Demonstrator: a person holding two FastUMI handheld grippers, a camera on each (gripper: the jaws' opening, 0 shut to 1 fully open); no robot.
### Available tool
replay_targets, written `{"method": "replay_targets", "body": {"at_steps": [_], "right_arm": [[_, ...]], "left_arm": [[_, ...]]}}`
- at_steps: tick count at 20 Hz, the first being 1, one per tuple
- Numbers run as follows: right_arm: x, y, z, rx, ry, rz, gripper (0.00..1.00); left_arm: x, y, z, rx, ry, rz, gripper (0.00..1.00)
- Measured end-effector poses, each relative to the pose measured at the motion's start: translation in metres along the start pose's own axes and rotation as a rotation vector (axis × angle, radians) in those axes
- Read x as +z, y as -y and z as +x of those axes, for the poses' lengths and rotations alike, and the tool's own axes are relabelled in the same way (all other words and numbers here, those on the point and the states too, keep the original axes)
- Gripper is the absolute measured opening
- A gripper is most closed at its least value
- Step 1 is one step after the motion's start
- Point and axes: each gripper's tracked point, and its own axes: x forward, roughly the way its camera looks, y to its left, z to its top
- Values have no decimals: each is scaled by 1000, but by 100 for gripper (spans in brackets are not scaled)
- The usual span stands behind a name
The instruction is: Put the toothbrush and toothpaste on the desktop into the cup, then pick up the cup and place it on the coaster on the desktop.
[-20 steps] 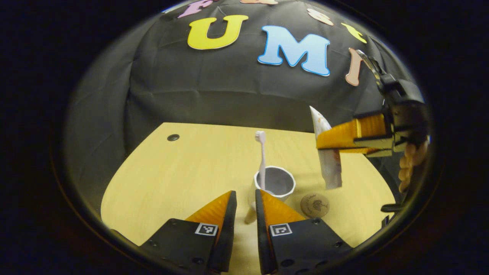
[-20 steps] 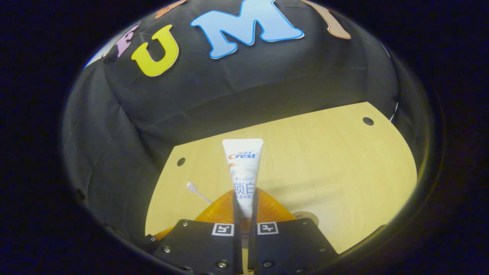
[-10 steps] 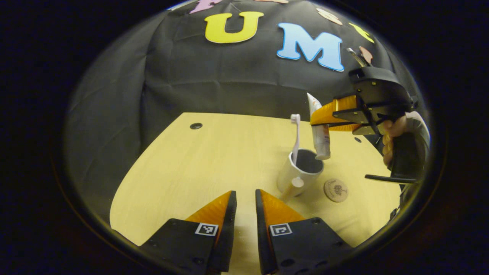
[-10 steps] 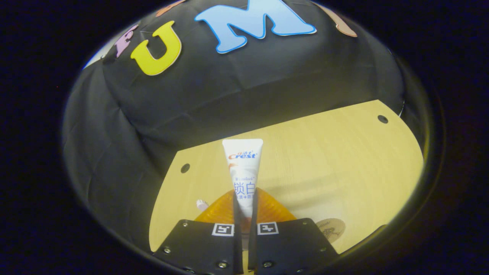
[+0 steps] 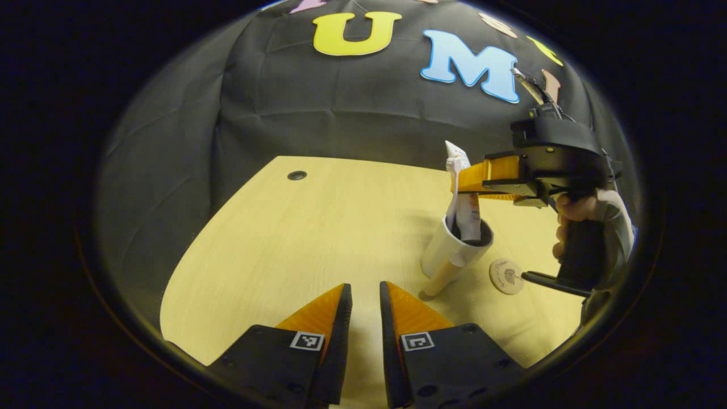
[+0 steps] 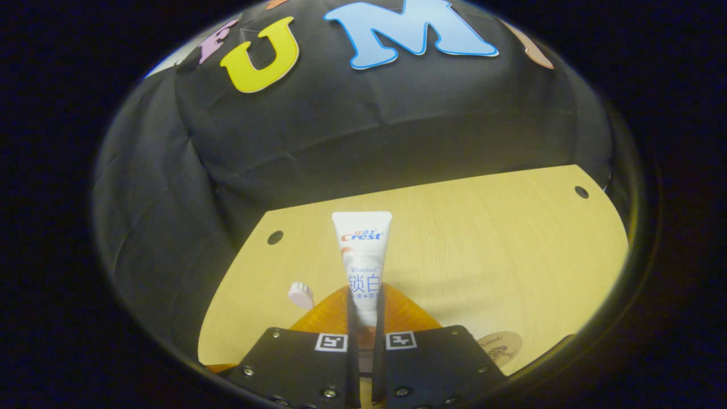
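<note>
Pale wooden desktop [image 5: 318,227] with round holes [image 5: 296,175], black cloth wall [image 5: 318,125] behind.

A light wooden desktop [image 5: 318,227] with a rounded edge is the only furniture. A dark round hole [image 5: 296,175] is sunk near its far left corner, another [image 6: 581,191] near its far right corner. Just behind the desktop hangs the creased black cloth wall [image 5: 318,119], wrapping round both sides. Light falls brightest on the desktop's middle
</note>
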Motion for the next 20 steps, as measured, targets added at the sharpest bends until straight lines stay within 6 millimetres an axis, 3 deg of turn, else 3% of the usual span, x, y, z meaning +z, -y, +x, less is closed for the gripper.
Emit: {"method": "replay_targets", "body": {"at_steps": [8, 12, 13, 14, 20], "right_arm": [[-10, -1, -10, 18, 1, 0, 26], [-14, 1, -14, 27, -12, 8, 28], [-14, 0, -15, 35, -13, 13, 34], [-11, 1, -15, 33, -7, 16, 51], [5, 1, -28, 66, 31, 31, 54]], "left_arm": [[1, 21, 18, -41, -14, 32, 35], [5, 36, 24, -63, -19, 47, 35], [6, 38, 27, -68, -21, 49, 35], [5, 40, 28, -72, -22, 52, 35], [7, 55, 39, -102, -13, 71, 36]]}}
